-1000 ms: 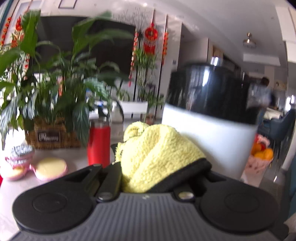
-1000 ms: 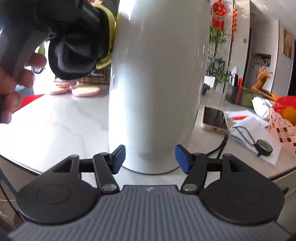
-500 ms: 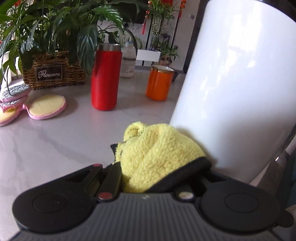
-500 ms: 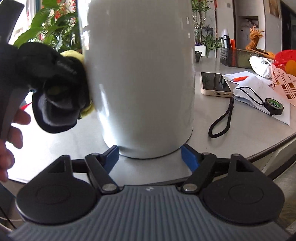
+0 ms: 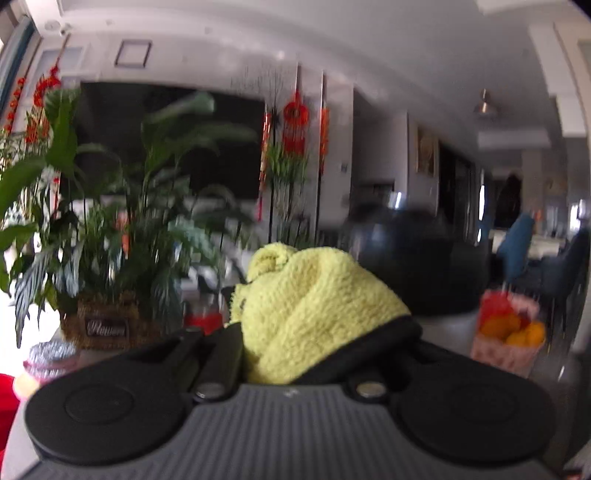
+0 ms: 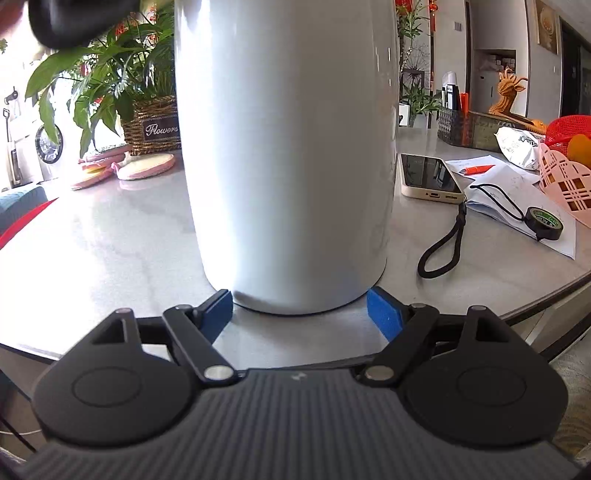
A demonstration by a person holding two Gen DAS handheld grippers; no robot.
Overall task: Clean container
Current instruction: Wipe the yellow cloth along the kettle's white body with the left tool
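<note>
Container [image 6: 288, 147], a tall white cylinder, fills the centre of the right wrist view and stands upright on a pale marble-look worktop [image 6: 110, 251]. Its base sits at the lower middle of the frame, between the two blue pads of the right claw [image 6: 299, 310]. The jaws have just been opening and stand wide, one pad at each side of the base; the left pad [image 6: 218, 310] is right against the container's foot and the right pad [image 6: 384, 314] just beside it, neither clearly pressing.

In the left wrist view, which is blurred, the container shows only as a dark, rounded top [image 5: 413, 254] right of centre, behind a yellow cloth [image 5: 314, 314]. The cloth, fluffy with a black edge, is bunched in the lower middle of the frame and clamped in the left claw [image 5: 295, 354], whose fingers are hidden under it.

Further out in the right wrist view, a phone [image 6: 428, 177] lies flat at the right of the container, with a black wrist strap [image 6: 443, 247] curling toward the worktop's edge. Papers [image 6: 517, 199] and a roll of dark tape [image 6: 545, 223] lie farther right, beside a pink lattice basket [image 6: 565, 184] at the frame's right edge. At the left, a leafy plant [image 6: 103, 74] sits in a woven basket labelled "Flowers" [image 6: 155, 125], with round pink-rimmed pads [image 6: 144, 170] lying before it. A dark shape [image 6: 74, 18] crosses the upper left corner.
</note>
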